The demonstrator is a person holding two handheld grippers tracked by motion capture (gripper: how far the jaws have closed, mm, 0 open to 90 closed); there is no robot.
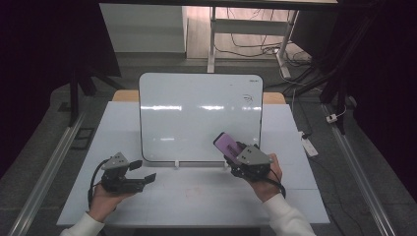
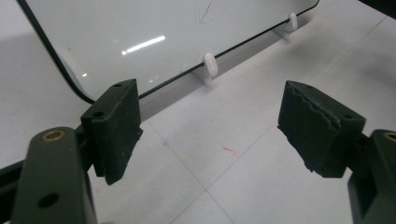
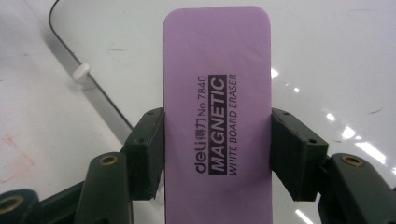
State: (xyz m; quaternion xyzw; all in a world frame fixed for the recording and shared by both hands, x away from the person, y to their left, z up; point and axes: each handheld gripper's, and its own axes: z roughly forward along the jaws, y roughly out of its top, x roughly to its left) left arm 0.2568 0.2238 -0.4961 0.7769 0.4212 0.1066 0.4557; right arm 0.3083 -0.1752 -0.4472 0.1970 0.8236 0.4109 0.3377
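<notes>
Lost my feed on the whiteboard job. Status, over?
Right gripper shut on purple eraser, at whiteboard lower right. Left gripper open, empty, parked on table. Ink marks upper right; path clear.

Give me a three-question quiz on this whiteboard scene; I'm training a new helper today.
1. True or false: the left gripper is empty.
2. What does the right gripper hold? A) marker B) eraser C) cloth
3. Where on the whiteboard are the pen marks?

Key: 1 true, its jaws stand open over the table. 2 B, a purple eraser clamped between the jaws. 3 Near the upper right corner in the high view.
</notes>
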